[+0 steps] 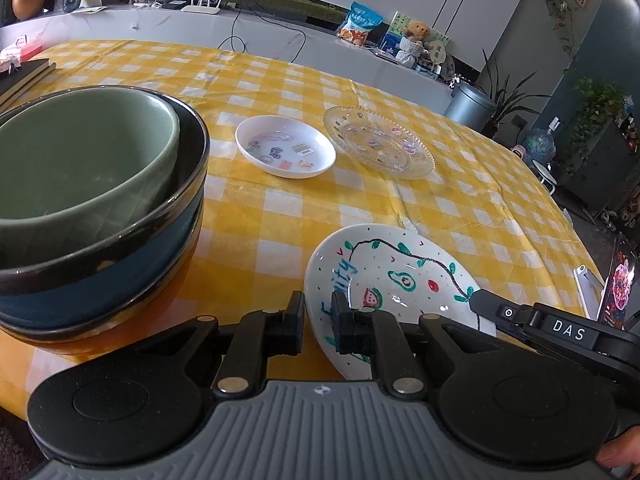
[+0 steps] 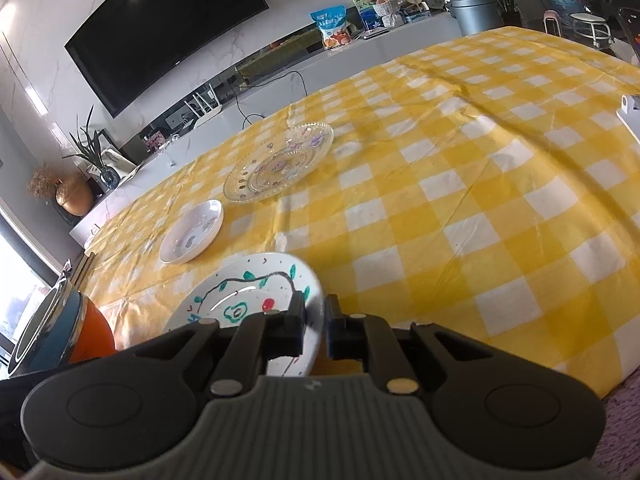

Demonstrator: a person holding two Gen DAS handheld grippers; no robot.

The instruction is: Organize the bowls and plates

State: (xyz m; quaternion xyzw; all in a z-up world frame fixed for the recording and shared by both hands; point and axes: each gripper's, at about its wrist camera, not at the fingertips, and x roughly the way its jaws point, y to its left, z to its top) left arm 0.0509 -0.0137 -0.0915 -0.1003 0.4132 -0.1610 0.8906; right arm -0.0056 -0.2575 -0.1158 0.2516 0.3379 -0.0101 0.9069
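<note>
A white plate painted with fruit and the word "Fruity" [image 1: 396, 276] sits at the table's near edge. My left gripper [image 1: 318, 320] is shut on its left rim. My right gripper [image 2: 314, 328] is shut on its right rim [image 2: 316, 300]; its black body shows in the left wrist view [image 1: 552, 328]. The plate looks tilted, slightly raised. A green bowl [image 1: 80, 160] is nested in a stack of dark, blue and orange bowls [image 1: 120, 280] at the left. A small white dish [image 1: 286, 146] and a clear glass plate [image 1: 378, 142] lie farther back.
The table has a yellow checked cloth [image 2: 460, 200]. Dark books [image 1: 24, 76] lie at the far left. A phone on a white stand [image 1: 600, 288] is at the right edge. A white shelf with a router, snack bag and teddy bear runs behind the table.
</note>
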